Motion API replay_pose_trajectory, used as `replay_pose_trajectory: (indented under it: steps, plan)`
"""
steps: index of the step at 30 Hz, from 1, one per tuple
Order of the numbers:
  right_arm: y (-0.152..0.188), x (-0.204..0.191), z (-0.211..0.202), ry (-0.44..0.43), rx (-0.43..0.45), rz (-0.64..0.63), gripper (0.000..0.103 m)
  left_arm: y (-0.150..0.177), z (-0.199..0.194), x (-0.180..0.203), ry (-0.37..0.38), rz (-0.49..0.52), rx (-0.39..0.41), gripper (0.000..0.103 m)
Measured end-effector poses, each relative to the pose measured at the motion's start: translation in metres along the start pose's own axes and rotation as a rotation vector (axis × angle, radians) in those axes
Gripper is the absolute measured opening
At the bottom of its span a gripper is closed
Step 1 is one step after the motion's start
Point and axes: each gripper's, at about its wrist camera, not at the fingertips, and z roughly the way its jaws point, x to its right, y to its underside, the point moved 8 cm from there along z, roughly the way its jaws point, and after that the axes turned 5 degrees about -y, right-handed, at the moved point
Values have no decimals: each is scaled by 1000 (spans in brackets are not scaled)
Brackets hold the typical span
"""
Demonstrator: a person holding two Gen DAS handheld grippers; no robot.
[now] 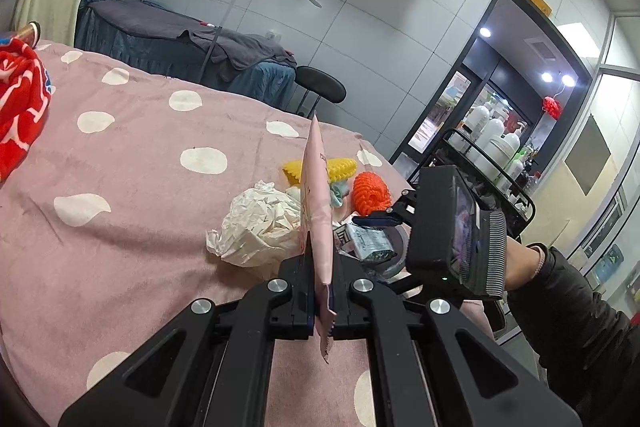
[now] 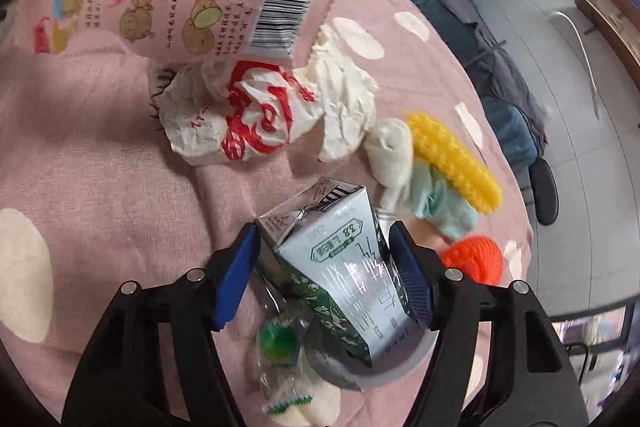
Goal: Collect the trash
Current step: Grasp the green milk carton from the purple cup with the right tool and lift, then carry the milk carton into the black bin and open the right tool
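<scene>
Trash sits bunched near the bed's (image 1: pixel 132 163) far edge. Left claw (image 1: pixel 322 291) pinches a pink snack wrapper (image 1: pixel 318 211) upright; right claw (image 2: pixel 324 267) straddles the milk carton (image 2: pixel 340 267) (can't tell if gripping), wide polka-dot blanket free leftward.

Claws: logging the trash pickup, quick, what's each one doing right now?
Left claw: shut on the pink wrapper.
Right claw: around the milk carton; whether the pads press it cannot be told.
</scene>
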Motion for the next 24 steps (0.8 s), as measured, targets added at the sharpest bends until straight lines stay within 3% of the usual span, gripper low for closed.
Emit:
replay_pose_trajectory:
  steps: [7,14,19,24]
  plan:
    - [-8,14,-7,15,41,103,55,4,-1,-1,3,5,-5,4]
    - [-15,39,-52,-32,240,349,52,5,-3,1,14,-1,-1,4]
    - [-16,54,-83,-137,403,572,51,4,-7,10,24,20,9,4]
    - [-21,55,-106,-135,491,646,51,2,-9,18,37,31,13,4]
